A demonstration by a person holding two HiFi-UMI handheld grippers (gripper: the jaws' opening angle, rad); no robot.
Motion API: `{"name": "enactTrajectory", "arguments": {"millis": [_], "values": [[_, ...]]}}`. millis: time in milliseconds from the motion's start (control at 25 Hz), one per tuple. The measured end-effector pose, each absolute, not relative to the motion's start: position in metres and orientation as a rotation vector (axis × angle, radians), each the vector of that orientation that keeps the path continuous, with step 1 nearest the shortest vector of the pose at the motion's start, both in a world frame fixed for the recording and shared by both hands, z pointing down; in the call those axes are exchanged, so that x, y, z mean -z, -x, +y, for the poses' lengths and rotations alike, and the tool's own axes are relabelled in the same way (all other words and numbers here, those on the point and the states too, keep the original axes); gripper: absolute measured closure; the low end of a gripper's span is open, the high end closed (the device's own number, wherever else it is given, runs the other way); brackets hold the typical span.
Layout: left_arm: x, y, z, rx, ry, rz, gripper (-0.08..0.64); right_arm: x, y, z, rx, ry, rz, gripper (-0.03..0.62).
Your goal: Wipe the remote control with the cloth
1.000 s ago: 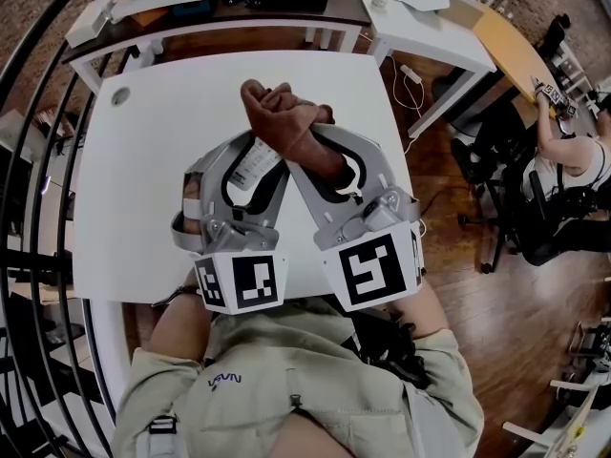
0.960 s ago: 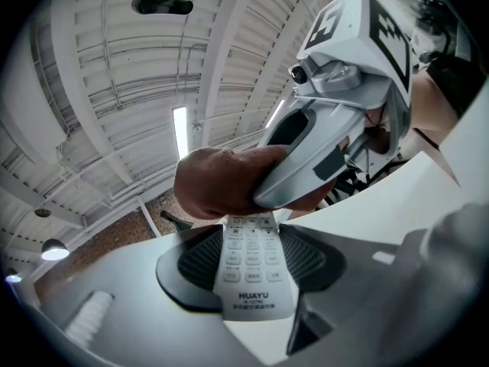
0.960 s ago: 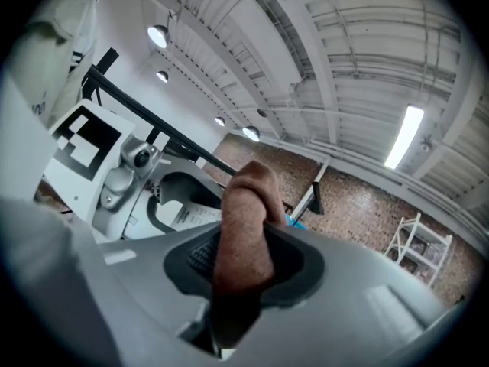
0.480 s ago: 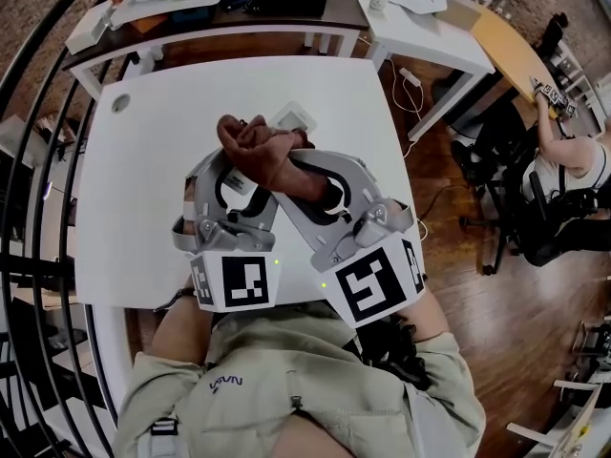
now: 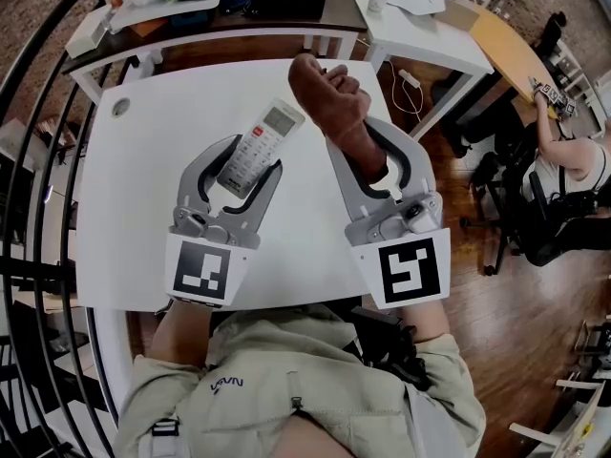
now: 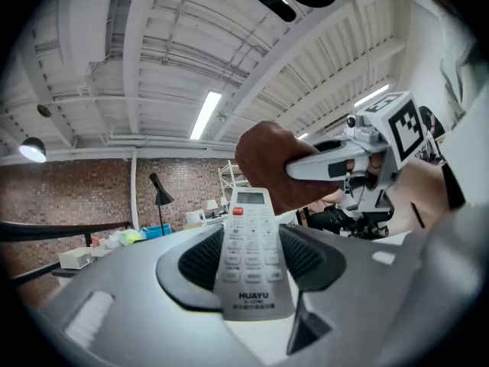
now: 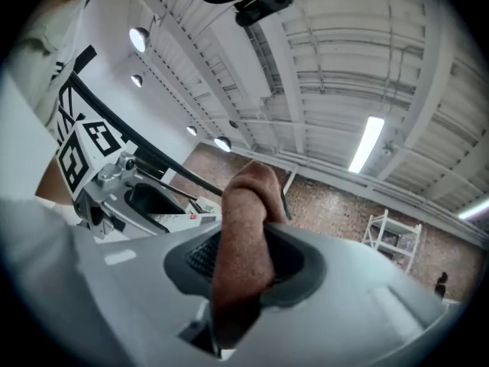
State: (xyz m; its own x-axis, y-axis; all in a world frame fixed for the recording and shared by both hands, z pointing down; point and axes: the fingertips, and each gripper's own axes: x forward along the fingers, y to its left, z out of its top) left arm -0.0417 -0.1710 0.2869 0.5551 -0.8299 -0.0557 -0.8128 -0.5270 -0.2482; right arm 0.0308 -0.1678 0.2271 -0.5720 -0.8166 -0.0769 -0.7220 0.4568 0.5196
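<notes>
Head view: left gripper (image 5: 252, 157) clamps the white remote control (image 5: 264, 134), buttons up, above the table (image 5: 134, 189). Right gripper (image 5: 359, 144) pinches the brown cloth (image 5: 326, 89) tightly, near the remote's far end. Only the left gripper view shows the remote's HUAYU print.

A white table (image 5: 134, 218) stands on wooden floor (image 5: 458, 294), a round grommet (image 5: 119, 108) set in its far-left corner.

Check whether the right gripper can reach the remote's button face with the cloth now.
Probably yes: the left gripper holds the remote with buttons uncovered, and the cloth in the right gripper sits beside it, nothing between.
</notes>
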Motion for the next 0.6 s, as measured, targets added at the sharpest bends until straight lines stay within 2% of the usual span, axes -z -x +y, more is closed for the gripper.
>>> {"name": "enactTrajectory", "arguments": {"millis": [600], "values": [[-0.284,0.050,-0.168,-0.039,2.691,1.395,0.319,-0.267,0.001,-0.160,0.756,-1.109,-2.491,0.486]]}}
